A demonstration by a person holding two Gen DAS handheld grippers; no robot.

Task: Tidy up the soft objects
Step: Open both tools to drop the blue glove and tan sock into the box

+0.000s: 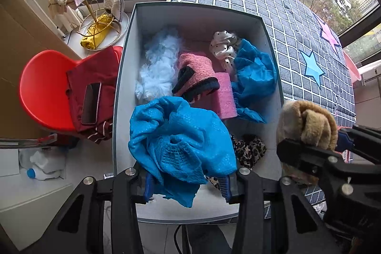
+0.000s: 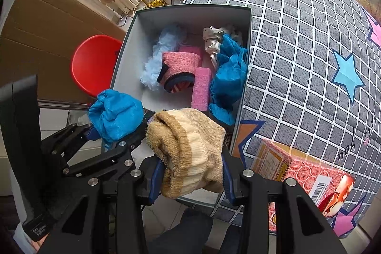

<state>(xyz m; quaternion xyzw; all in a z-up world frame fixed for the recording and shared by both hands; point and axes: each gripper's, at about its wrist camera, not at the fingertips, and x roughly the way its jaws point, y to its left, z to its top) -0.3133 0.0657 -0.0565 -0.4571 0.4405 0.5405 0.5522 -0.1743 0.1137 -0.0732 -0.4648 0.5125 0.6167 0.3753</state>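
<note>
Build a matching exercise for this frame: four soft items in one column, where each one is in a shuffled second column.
Items
1. blue cloth
2. tan knit sock
3. polka-dot scrunchie
4. red garment

Places
A. draped on the red chair
B. held in the right gripper
C. held in the left gripper
D. in the box, far right corner

Pairs: 1-C, 2-B, 3-D, 4-A

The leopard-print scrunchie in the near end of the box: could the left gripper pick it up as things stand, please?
Probably not yet. The left gripper is shut on the blue cloth, which hangs over part of the leopard-print scrunchie. It sits low inside the box, so the cloth would need releasing first.
</note>
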